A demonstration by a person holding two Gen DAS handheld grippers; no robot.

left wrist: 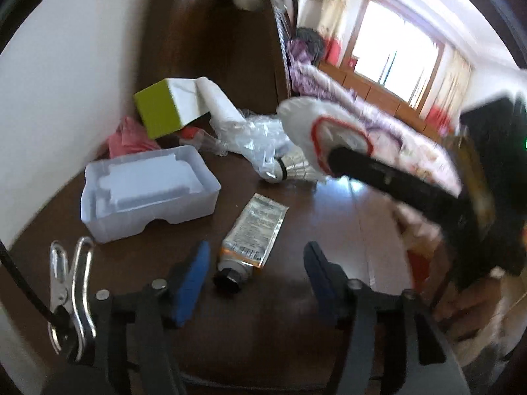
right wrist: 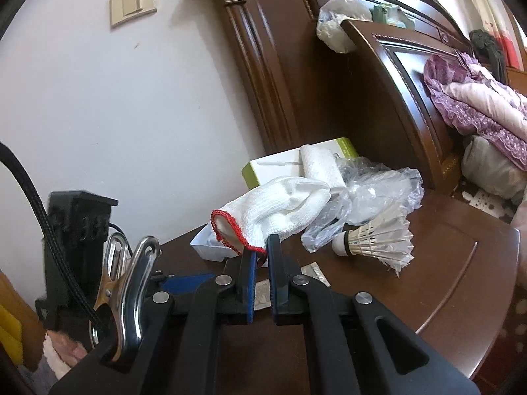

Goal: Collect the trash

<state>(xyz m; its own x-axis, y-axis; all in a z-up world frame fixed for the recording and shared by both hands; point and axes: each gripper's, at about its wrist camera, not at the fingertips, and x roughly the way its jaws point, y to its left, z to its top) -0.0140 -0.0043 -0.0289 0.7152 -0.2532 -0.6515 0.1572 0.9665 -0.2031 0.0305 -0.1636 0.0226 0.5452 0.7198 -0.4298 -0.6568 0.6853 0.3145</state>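
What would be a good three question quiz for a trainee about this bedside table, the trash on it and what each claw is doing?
1. True or false: the right claw is shut on the white glove at its red-trimmed cuff.
2. What lies on the table between the fingers of the left claw? A) shuttlecock B) squeezed tube C) green box
3. Fill in: the shuttlecock lies beside the crumpled clear ____.

Key:
1. True; the glove hangs from the closed pads.
2. B; the tube lies untouched, cap toward the camera, and the left claw is open.
3. Plastic; the plastic wrap sits just behind it.
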